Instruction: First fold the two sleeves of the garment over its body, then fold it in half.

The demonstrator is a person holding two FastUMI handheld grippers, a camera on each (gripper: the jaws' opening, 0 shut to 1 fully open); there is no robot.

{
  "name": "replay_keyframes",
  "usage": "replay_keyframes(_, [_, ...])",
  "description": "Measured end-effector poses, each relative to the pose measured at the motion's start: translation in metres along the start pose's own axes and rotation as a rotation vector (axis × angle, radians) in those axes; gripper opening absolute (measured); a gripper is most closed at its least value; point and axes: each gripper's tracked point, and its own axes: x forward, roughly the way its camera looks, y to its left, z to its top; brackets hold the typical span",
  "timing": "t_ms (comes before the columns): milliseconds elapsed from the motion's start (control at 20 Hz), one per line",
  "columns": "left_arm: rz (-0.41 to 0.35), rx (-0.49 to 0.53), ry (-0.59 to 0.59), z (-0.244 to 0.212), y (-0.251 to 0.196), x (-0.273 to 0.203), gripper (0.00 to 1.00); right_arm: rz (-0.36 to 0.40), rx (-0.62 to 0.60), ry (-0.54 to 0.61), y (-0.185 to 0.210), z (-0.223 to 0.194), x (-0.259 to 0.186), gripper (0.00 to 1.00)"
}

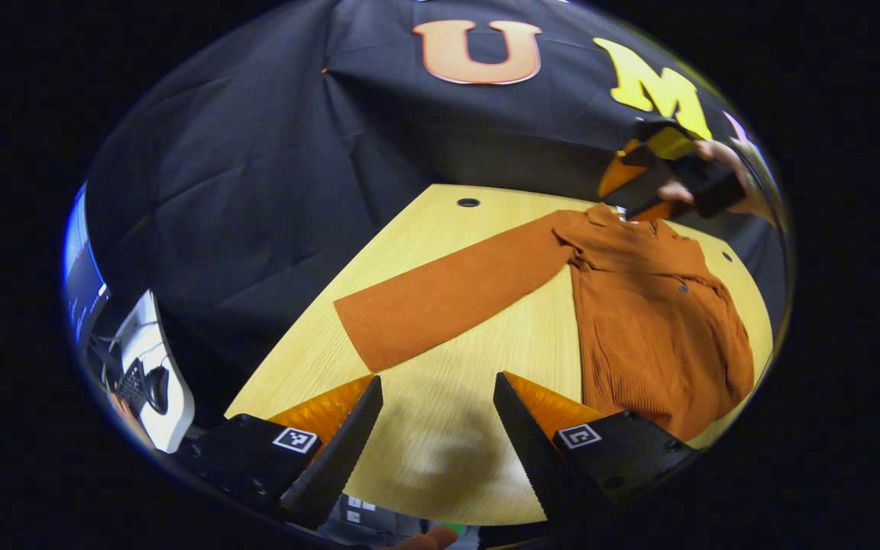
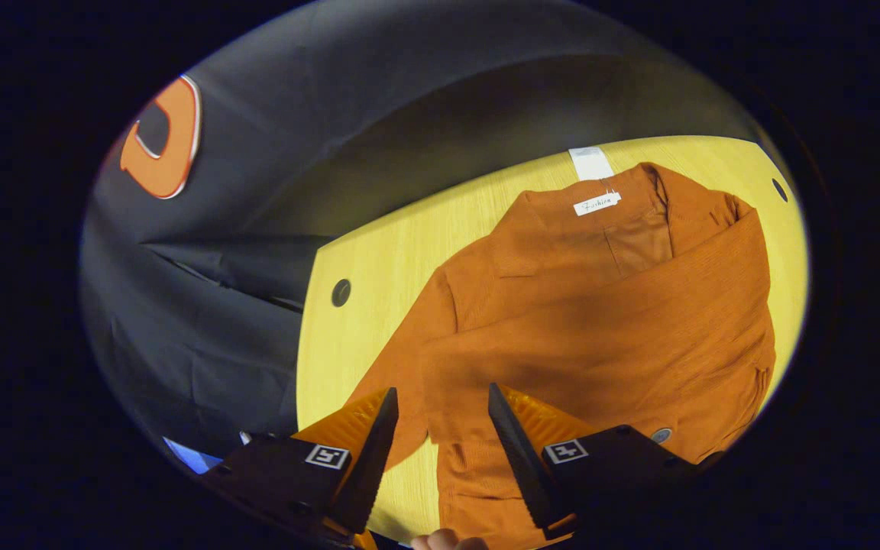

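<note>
A rust-orange buttoned garment point(image 1: 654, 328) lies flat on the yellow wooden table point(image 1: 440, 466). One sleeve point(image 1: 448, 298) stretches straight out to the left of the body. My left gripper point(image 1: 436, 397) is open above bare table just short of that sleeve's cuff. The other sleeve point(image 2: 600, 313) lies folded across the body point(image 2: 562, 252), below the collar with its white label point(image 2: 596, 203). My right gripper point(image 2: 441, 393) hangs open over that folded sleeve's cuff, holding nothing. In the left gripper view the right gripper point(image 1: 642, 191), held in a hand point(image 1: 723, 164), sits by the collar.
The table has round cable holes point(image 1: 468, 202) point(image 2: 341, 292) near its far edge. A white side desk with a keyboard and mouse point(image 1: 142, 382) and a screen point(image 1: 81, 283) stands off to the left. The booth's black cloth wall point(image 1: 295, 153) rises behind the table.
</note>
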Motion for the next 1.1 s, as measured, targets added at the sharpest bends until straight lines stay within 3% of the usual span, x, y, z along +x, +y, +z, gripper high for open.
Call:
replay_keyframes(50, [-0.008, -0.064, 0.015, 0.005, 0.001, 0.006, 0.98, 0.004, -0.031, -0.001, -0.004, -0.003, -0.014, 0.76])
replay_keyframes(100, [-0.007, -0.116, 0.036, 0.013, 0.004, 0.013, 0.98, 0.006, -0.066, -0.006, -0.011, -0.008, -0.031, 0.88])
replay_keyframes(200, [0.048, -0.164, 0.059, 0.031, 0.024, 0.025, 0.98, 0.004, -0.131, -0.034, -0.027, -0.013, -0.062, 0.82])
replay_keyframes(250, [0.069, -0.18, 0.067, 0.039, 0.034, 0.032, 0.98, 0.008, -0.154, -0.055, -0.034, -0.017, -0.081, 0.9])
replay_keyframes(350, [0.088, -0.203, 0.149, 0.037, 0.044, 0.05, 0.98, -0.009, -0.192, -0.093, -0.059, -0.023, -0.114, 0.85])
replay_keyframes(400, [0.09, -0.224, 0.192, 0.035, 0.048, 0.06, 0.96, -0.023, -0.208, -0.112, -0.072, -0.027, -0.128, 0.95])
replay_keyframes(550, [0.072, -0.303, 0.316, 0.023, 0.055, 0.086, 0.96, -0.094, -0.259, -0.18, -0.115, -0.038, -0.177, 0.97])
replay_keyframes(650, [0.07, -0.323, 0.384, 0.019, 0.065, 0.098, 1.0, -0.188, -0.262, -0.26, -0.153, -0.041, -0.212, 0.97])
replay_keyframes(800, [0.06, -0.331, 0.475, 0.026, 0.063, 0.116, 0.96, -0.199, -0.244, -0.292, -0.171, -0.08, -0.242, 0.97])
replay_keyframes(900, [0.029, -0.415, 0.554, 0.026, 0.062, 0.127, 0.96, -0.188, -0.224, -0.29, -0.184, -0.107, -0.256, 0.97])
replay_keyframes(1100, [0.053, -0.634, 0.676, 0.025, 0.079, 0.127, 0.95, -0.204, -0.138, -0.305, -0.217, -0.147, -0.281, 0.94])
